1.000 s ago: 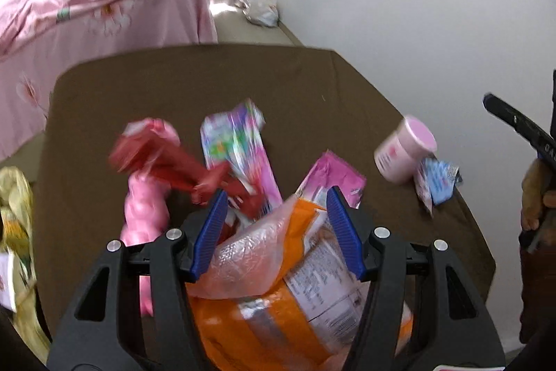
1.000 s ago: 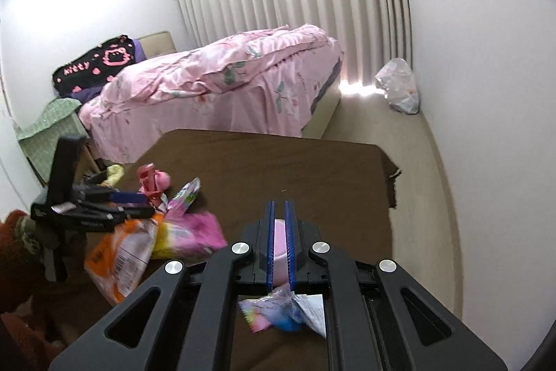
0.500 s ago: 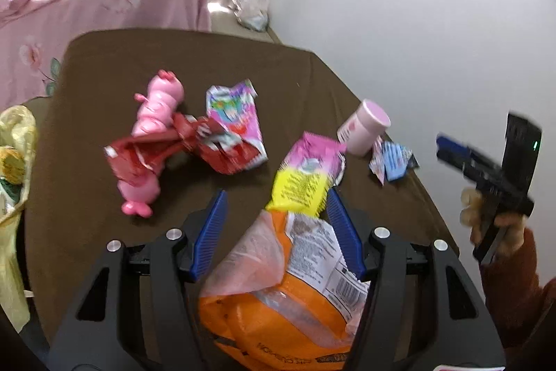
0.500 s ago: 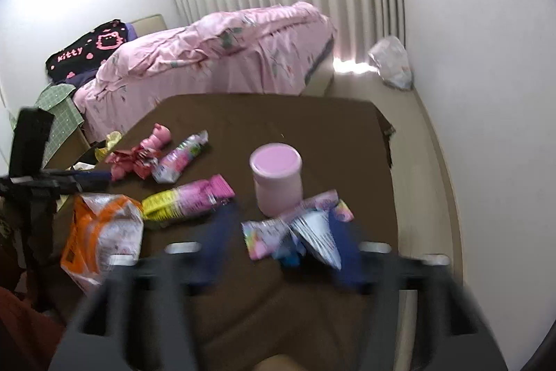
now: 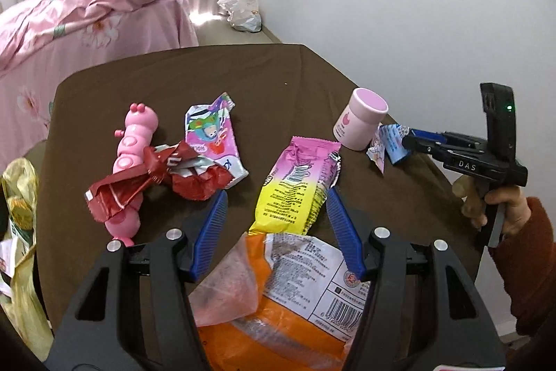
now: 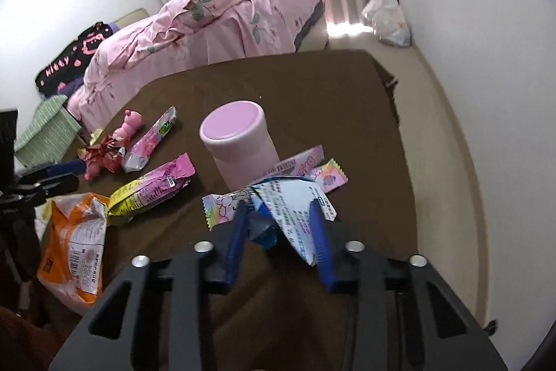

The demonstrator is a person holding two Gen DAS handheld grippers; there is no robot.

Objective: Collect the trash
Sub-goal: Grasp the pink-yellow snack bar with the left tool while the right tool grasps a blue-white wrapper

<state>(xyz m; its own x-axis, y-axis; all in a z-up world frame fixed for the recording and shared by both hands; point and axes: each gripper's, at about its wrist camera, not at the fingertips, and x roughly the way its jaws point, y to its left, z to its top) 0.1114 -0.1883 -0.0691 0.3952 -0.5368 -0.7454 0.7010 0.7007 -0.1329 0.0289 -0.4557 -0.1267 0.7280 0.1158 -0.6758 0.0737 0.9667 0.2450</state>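
On brown table by the pink jar [image 6: 239,141], right gripper [image 6: 278,226] has dropped low & jaws, wide a moment ago, are closing round blue-white wrapper [image 6: 293,207], not yet pinched, so pickup's near; left gripper [image 5: 276,228] still grips orange bag [image 5: 278,305].
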